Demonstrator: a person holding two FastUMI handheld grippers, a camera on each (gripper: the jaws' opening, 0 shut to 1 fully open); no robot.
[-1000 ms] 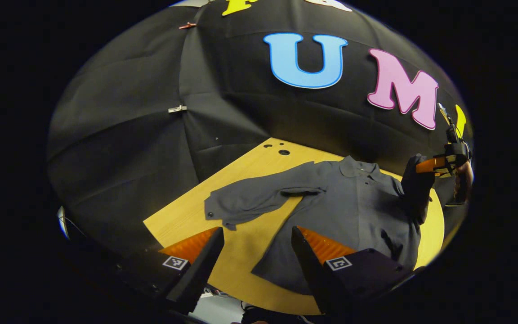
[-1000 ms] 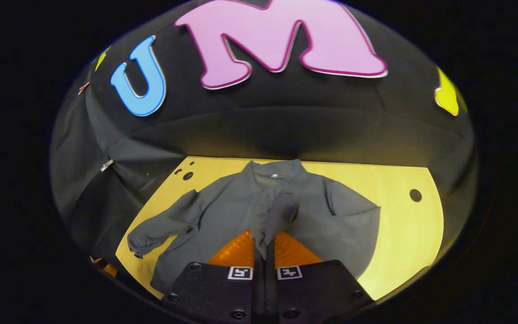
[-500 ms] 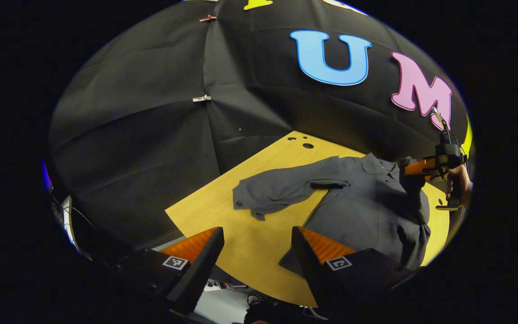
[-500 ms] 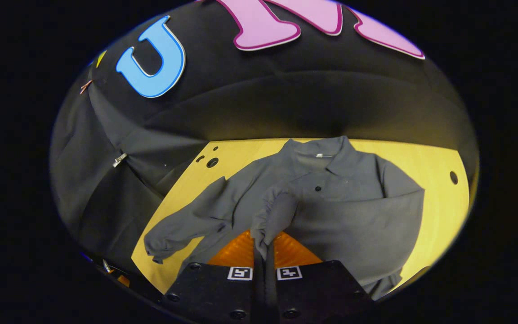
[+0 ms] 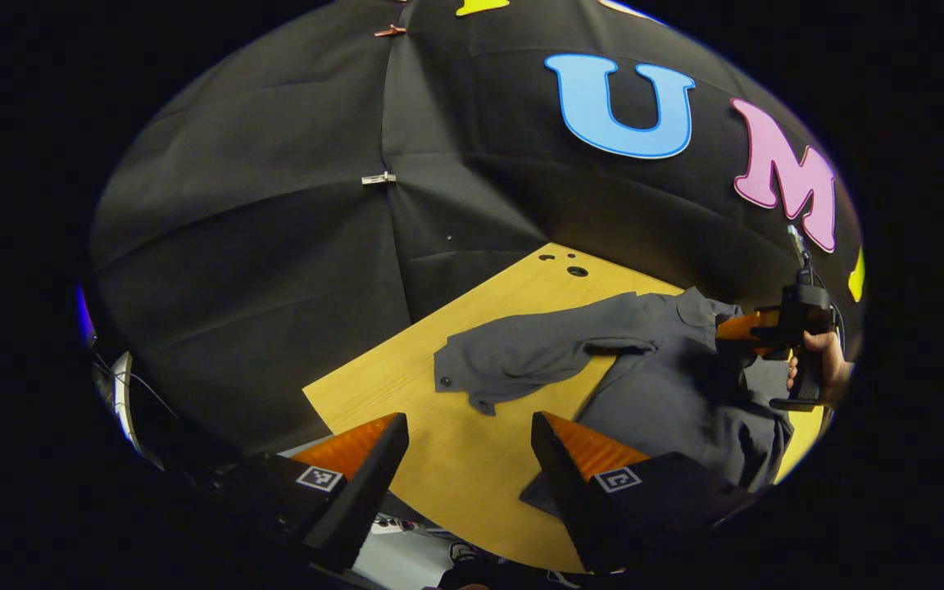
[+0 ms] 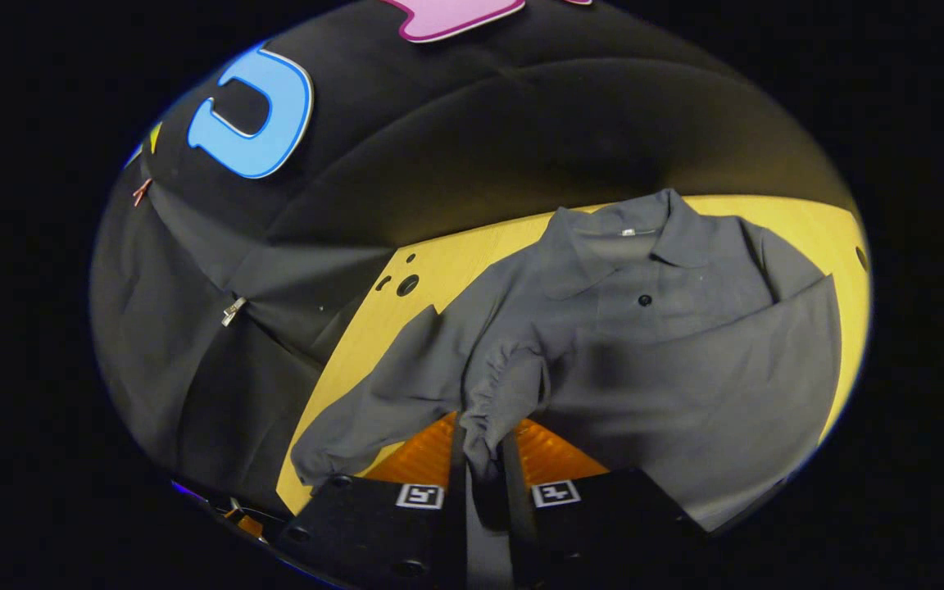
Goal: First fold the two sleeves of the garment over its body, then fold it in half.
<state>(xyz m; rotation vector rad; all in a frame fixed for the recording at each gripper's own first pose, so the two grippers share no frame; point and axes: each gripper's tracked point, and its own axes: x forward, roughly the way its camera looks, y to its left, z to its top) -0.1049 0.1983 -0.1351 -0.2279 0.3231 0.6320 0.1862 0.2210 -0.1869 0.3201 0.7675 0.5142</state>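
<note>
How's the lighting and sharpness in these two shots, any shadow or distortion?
Left gripper view: sharp, fisheye bends the wooden table; evenly lit. Right gripper view: a soft shadow darkens the grey shirt body near the held sleeve cuff; the table's edge curves strongly.
</note>
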